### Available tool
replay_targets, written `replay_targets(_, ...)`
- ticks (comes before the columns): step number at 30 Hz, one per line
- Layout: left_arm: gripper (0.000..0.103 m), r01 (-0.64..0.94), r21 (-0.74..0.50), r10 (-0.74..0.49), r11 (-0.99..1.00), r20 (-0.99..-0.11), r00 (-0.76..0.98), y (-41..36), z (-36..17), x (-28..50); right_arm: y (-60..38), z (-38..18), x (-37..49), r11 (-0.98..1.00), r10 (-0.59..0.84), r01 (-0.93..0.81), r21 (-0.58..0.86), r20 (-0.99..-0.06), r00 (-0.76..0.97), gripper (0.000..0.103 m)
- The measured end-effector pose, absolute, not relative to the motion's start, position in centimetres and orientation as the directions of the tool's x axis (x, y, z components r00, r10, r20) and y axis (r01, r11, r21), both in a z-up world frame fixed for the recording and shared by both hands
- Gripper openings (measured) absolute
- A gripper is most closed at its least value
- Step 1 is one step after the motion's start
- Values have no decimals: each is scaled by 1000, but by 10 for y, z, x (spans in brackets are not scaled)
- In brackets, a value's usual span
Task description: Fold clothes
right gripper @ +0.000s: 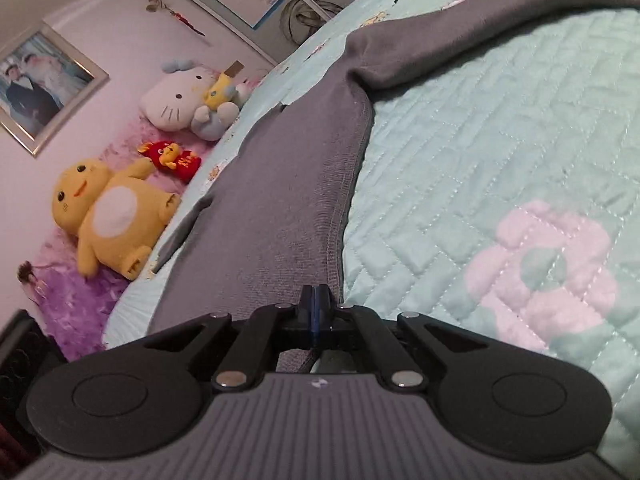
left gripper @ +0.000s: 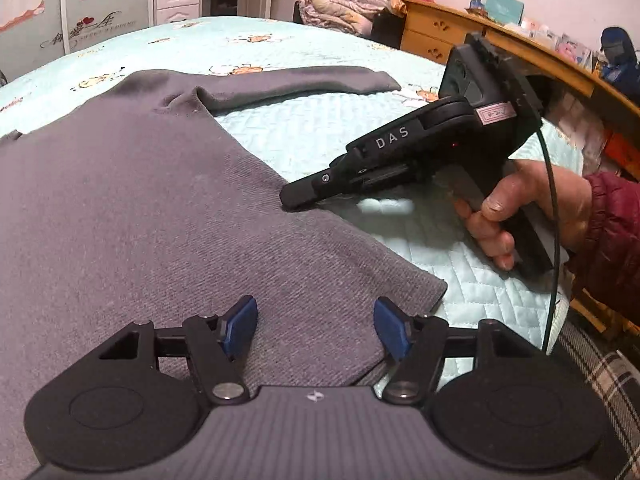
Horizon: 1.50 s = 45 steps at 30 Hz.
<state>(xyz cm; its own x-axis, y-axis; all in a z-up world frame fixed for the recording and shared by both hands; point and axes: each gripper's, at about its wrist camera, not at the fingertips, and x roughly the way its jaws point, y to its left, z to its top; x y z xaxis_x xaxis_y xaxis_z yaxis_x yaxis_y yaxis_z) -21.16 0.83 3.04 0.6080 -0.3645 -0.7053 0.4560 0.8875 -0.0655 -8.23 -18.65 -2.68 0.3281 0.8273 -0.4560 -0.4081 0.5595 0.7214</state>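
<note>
A grey sweater [left gripper: 140, 200] lies flat on a mint quilted bedspread [left gripper: 440, 248], one sleeve [left gripper: 300, 80] stretched out to the right at the far side. My left gripper [left gripper: 316, 328] hovers open over the sweater's near right corner, blue pads wide apart and nothing between them. A hand [left gripper: 520, 208] holds my right gripper [left gripper: 288, 198], whose tip rests on the sweater's right side edge. In the right wrist view its pads [right gripper: 316, 300] are pressed together right at the side seam of the sweater [right gripper: 288, 200], apparently pinching the fabric edge.
A wooden desk [left gripper: 440, 28] with clutter runs along the right of the bed, and folded duvets [left gripper: 348, 4] sit beyond its far end. Plush toys [right gripper: 108, 216] lie on a purple rug by the wall. Plaid fabric [left gripper: 608, 380] shows at the bed's near right corner.
</note>
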Motion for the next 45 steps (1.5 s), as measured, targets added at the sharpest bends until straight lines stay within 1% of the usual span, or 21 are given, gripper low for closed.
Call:
replay_targets(3, 68, 452, -46, -351, 891, -703, 618, 4, 30, -212, -186, -20, -84, 568, 821, -396, 722, -462, 336, 0)
replay_targets(5, 68, 448, -47, -349, 893, -700, 623, 3, 29, -213, -179, -6, -95, 564, 823, -421, 710, -448, 348, 8)
replay_targets(8, 68, 441, -40, -341, 896, -697, 630, 0, 29, -216, -167, 10, -116, 506, 862, -488, 711, -414, 291, 10)
replay_targets(10, 68, 444, -23, -333, 896, -696, 636, -4, 30, -217, -156, 4, -125, 495, 866, -509, 704, -450, 218, 14)
replay_targets(11, 68, 444, -20, -332, 896, -695, 638, -6, 30, -217, -155, -5, -127, 533, 840, -499, 683, -499, 213, 5)
replay_targets(12, 68, 443, -18, -330, 896, -694, 640, -7, 30, -217, -161, -16, -127, 554, 827, -477, 682, -515, 224, 0)
replay_targets(14, 68, 440, -13, -326, 898, -690, 647, -9, 28, -218, -183, -33, -122, 497, 868, -398, 771, -441, 229, 0)
replay_targets(21, 71, 427, -26, -338, 904, -657, 674, -3, 26, -221, -184, -15, -127, 560, 828, -380, 736, -481, 288, 0)
replay_targets(25, 71, 400, -60, -344, 914, -637, 690, 5, 35, -234, -176, -1, -143, 537, 842, -405, 740, -445, 304, 17)
replay_targets(26, 71, 402, -74, -356, 913, -625, 694, 9, 38, -240, -174, -3, -146, 528, 849, -403, 748, -440, 293, 26)
replay_targets(27, 71, 403, -79, -364, 912, -611, 703, 14, 42, -248, -173, -11, -146, 549, 836, -391, 739, -469, 286, 18)
replay_targets(28, 71, 396, -77, -360, 915, -597, 717, 20, 45, -255, -174, -18, -147, 569, 822, -380, 729, -495, 283, 4)
replay_targets(29, 71, 374, -70, -342, 925, -582, 738, 29, 49, -263, -178, -21, -148, 581, 813, -368, 726, -500, 298, 0)
replay_targets(32, 71, 265, -61, -255, 962, -540, 802, 67, 57, -278, -190, -24, -148, 564, 822, -322, 761, -479, 309, 0)
replay_targets(34, 72, 113, -91, -144, 989, -535, 833, 107, 56, -281, -190, -24, -149, 566, 821, -330, 756, -478, 312, 0)
replay_targets(35, 72, 29, -135, -100, 990, -558, 824, 130, 50, -281, -192, -25, -149, 560, 824, -327, 761, -472, 313, 0)
replay_targets(36, 69, -57, -186, -65, 981, -589, 805, 153, 42, -279, -193, -27, -149, 553, 828, -321, 769, -465, 314, 0)
replay_targets(38, 58, -141, -297, -82, 944, -629, 773, 184, 24, -285, -199, -32, -148, 526, 840, -277, 804, -440, 318, 0)
replay_targets(41, 61, -76, -227, -80, 971, -608, 790, 173, 21, -306, -195, -21, -151, 562, 814, -255, 787, -471, 339, 0)
replay_targets(43, 69, -20, -206, -110, 978, -600, 792, 161, 23, -313, -189, -6, -154, 601, 786, -259, 756, -500, 365, 8)
replay_targets(45, 69, 11, -254, -163, 967, -586, 794, 162, 27, -316, -167, 12, -152, 608, 785, -316, 728, -494, 374, 16)
